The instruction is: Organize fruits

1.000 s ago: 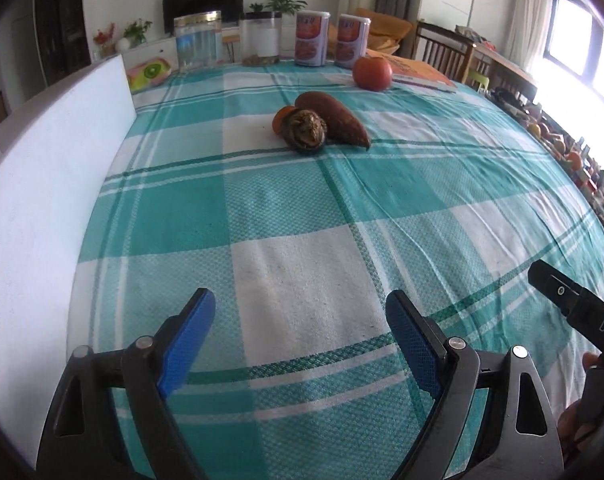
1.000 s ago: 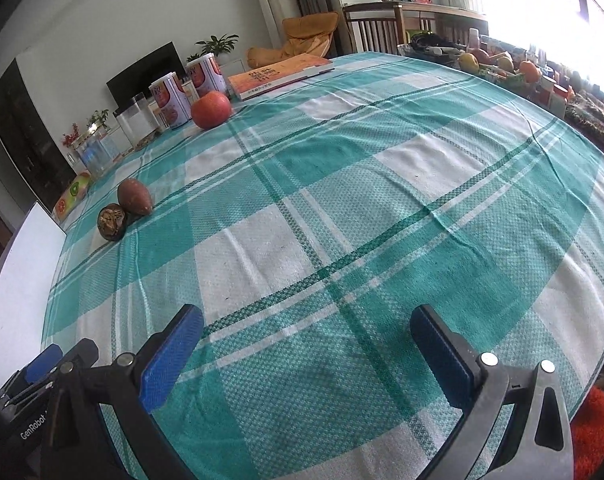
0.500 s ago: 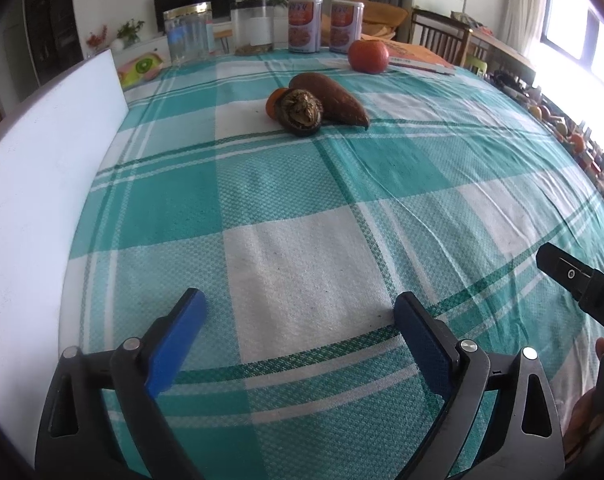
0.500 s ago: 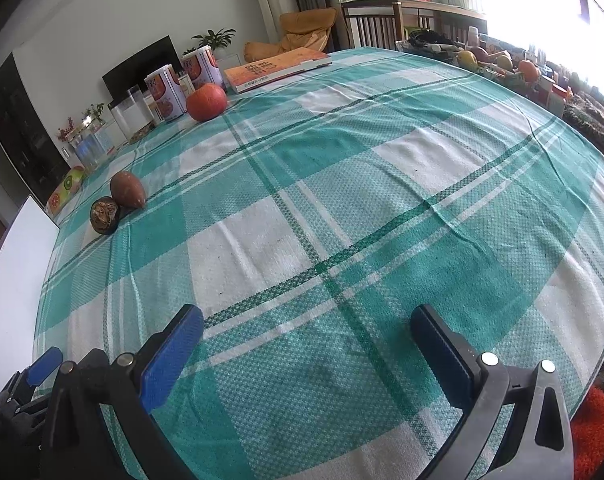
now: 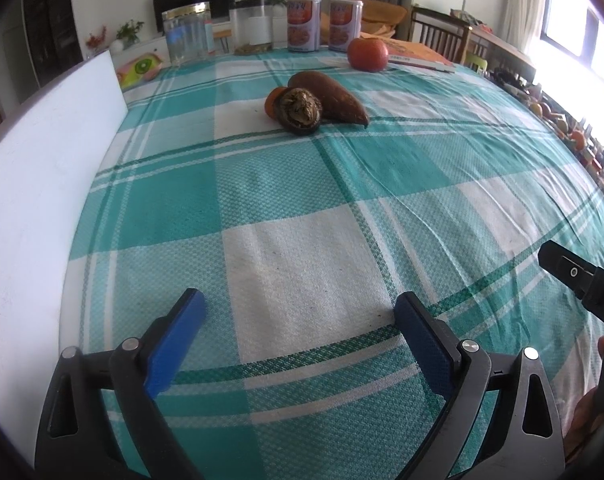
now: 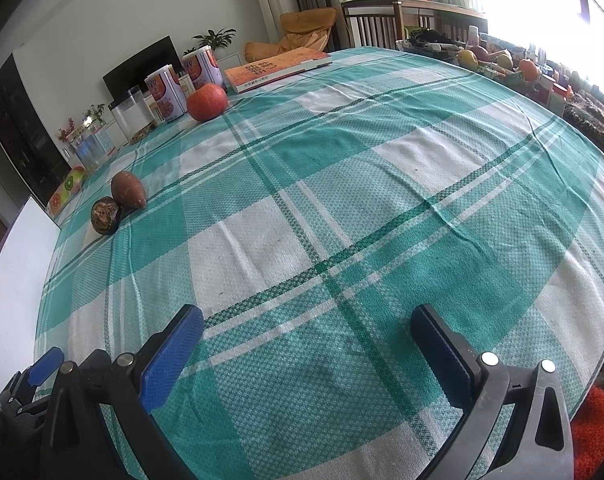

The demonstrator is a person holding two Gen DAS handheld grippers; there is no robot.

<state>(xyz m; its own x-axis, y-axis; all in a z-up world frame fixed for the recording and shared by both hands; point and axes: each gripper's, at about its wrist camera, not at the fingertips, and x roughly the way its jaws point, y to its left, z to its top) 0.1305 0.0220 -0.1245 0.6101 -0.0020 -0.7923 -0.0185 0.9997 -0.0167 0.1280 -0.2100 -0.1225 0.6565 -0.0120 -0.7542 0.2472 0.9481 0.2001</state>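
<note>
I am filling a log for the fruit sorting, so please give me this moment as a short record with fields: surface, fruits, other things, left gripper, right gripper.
surface: teal and white checked tablecloth
fruits: round red-orange fruit near the far edge; long brown pointed fruit, dark wrinkled round fruit and small orange fruit clustered together
other things: two red-labelled cans, orange book, clear jar
left gripper: open, jaws have just been opening, nothing between them
right gripper: open, empty

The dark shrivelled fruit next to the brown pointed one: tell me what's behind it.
Behind the dark shrivelled fruit, the left wrist view shows an orange fruit peeking out on its left. Most of it is covered, so its kind stays unclear. The brown pointed fruit lies beside.
</note>
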